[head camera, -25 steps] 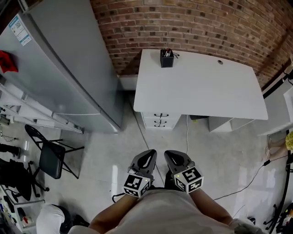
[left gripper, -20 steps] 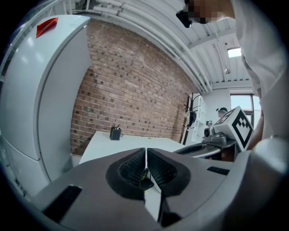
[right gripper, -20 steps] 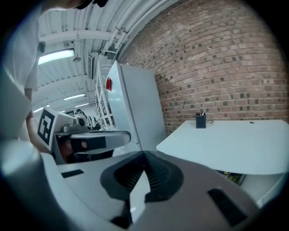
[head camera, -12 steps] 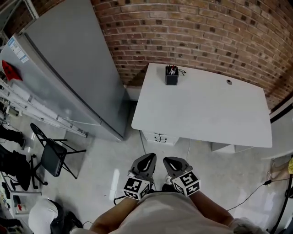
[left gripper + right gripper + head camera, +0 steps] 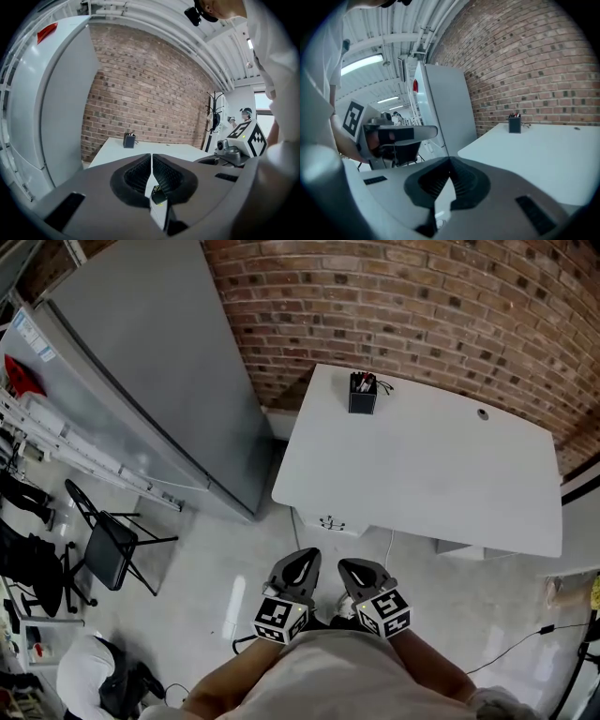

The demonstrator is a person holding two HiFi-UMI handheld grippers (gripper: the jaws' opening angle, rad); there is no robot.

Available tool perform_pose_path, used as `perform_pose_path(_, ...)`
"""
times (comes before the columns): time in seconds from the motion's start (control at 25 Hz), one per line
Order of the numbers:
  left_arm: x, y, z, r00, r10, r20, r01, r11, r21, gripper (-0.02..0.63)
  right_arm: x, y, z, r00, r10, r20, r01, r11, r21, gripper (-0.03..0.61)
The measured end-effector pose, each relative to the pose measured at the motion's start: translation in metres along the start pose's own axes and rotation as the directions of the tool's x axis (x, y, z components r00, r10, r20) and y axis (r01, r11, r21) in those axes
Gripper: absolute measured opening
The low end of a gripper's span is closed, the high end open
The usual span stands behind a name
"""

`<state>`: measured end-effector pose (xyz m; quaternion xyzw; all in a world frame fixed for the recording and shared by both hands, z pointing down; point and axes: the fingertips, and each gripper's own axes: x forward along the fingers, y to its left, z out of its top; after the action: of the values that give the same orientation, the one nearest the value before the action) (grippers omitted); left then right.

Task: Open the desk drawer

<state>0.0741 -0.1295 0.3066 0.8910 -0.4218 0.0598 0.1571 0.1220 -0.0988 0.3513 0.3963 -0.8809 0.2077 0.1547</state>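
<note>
We carry the left hand-held gripper (image 5: 303, 557) and right hand-held gripper (image 5: 349, 568) clenched on nothing near our body, probably not reaching yet, since the drawer (image 5: 332, 522) sits shut under the worktop (image 5: 422, 465) ahead.

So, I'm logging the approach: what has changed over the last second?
The person has stepped nearer the white rectangular desk: its top now hides most of the white drawer stack, leaving one handle showing. Nothing was grasped or released. The left hand-held gripper and right hand-held gripper remain shut, empty, side by side.
</note>
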Motion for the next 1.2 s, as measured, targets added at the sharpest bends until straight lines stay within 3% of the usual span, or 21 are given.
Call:
perform_pose_path(0.12, -0.001, 0.011, 0.0, 1.0, -0.023, -0.004, 0.023, 1.0, -0.001, 0.018, 0.003, -0.01, -0.004, 0.997, -0.074, -0.011, 0.074, 0.997, 0.031, 0.015)
perform_pose_path(0.4, 0.0, 0.024, -0.001, 0.997, -0.074, -0.015, 0.074, 0.997, -0.011, 0.018, 0.018, -0.007, -0.024, 0.986, -0.141, -0.089, 0.141, 0.99, -0.004, 0.015)
perform_pose_path(1.2, 0.011, 0.08, -0.087, 0.99, -0.06, -0.127, 0.05, 0.995, -0.081, 0.018, 0.102, -0.038, -0.123, 0.928, -0.226, -0.296, 0.155, 0.957, -0.245, 0.017)
